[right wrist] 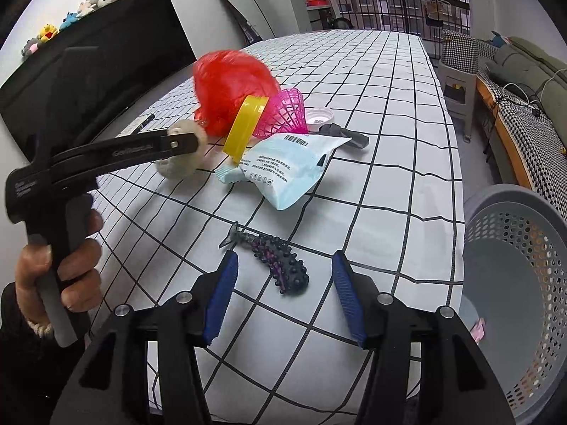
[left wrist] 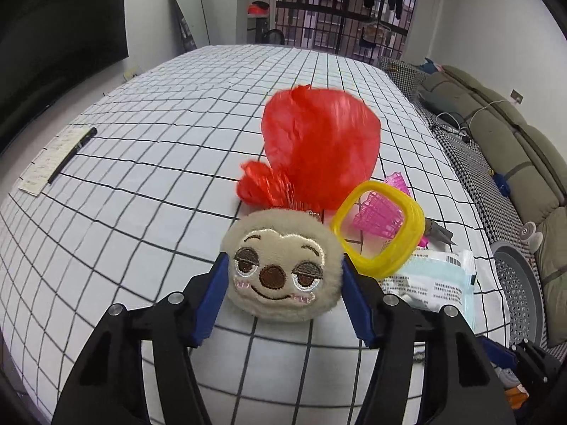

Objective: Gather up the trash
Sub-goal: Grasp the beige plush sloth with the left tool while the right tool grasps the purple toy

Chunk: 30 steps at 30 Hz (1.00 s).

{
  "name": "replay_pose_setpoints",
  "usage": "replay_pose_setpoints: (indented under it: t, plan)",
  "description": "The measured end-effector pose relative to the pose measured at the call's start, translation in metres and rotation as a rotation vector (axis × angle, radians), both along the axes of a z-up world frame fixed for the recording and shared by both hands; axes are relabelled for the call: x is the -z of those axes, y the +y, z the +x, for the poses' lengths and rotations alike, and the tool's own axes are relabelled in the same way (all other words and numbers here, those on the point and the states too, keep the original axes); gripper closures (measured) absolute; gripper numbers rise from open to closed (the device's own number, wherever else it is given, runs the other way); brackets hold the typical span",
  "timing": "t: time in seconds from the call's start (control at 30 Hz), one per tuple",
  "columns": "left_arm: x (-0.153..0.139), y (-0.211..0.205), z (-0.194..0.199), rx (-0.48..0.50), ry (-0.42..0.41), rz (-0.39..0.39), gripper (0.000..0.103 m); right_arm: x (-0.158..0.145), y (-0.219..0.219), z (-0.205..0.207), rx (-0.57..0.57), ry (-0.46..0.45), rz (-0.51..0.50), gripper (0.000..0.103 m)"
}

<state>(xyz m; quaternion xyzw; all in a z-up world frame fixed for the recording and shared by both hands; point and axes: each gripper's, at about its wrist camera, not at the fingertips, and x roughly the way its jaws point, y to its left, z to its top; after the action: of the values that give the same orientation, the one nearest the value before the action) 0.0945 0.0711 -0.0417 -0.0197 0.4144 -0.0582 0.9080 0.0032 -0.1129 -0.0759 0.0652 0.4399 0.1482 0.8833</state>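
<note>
A beige plush sloth face [left wrist: 280, 269] sits between the blue pads of my left gripper [left wrist: 283, 262], which press on both its sides. From the right wrist view, the left gripper [right wrist: 180, 145] holds that plush [right wrist: 177, 166] just over the checked tablecloth. Behind it are a blurred red plastic bag [left wrist: 319, 148], a yellow ring frame [left wrist: 381, 226], pink mesh [left wrist: 379, 216] and a pale blue packet [right wrist: 287, 170]. My right gripper [right wrist: 285, 255] stands open above a dark studded hair clip [right wrist: 280, 265], which lies on the cloth untouched.
A grey perforated basket [right wrist: 524, 233] stands off the table's right edge with a pink scrap [right wrist: 478, 329] inside. A white lid [right wrist: 319, 117] and a dark grey item [right wrist: 343, 134] lie farther back. A pen on paper [left wrist: 71, 156] lies at the far left. A sofa runs along the right.
</note>
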Motion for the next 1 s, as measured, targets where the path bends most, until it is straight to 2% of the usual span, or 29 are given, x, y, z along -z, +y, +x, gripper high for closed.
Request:
replay_pose_setpoints:
  t: [0.47, 0.8, 0.9, 1.0]
  plan:
    - [-0.036, 0.026, -0.056, -0.014, -0.106, 0.005, 0.044, 0.004, 0.011, 0.003, -0.006, -0.004, -0.069, 0.049]
    - [-0.025, 0.028, -0.076, -0.018, -0.096, 0.032, 0.044, 0.01, 0.028, 0.011, -0.03, -0.022, -0.141, 0.05]
    - [-0.024, 0.027, -0.08, -0.015, -0.096, 0.031, 0.044, 0.01, 0.035, 0.01, -0.026, -0.041, -0.198, 0.071]
    - [-0.026, 0.025, -0.081, -0.009, -0.103, 0.037, 0.044, 0.01, 0.036, 0.006, -0.03, -0.051, -0.21, 0.082]
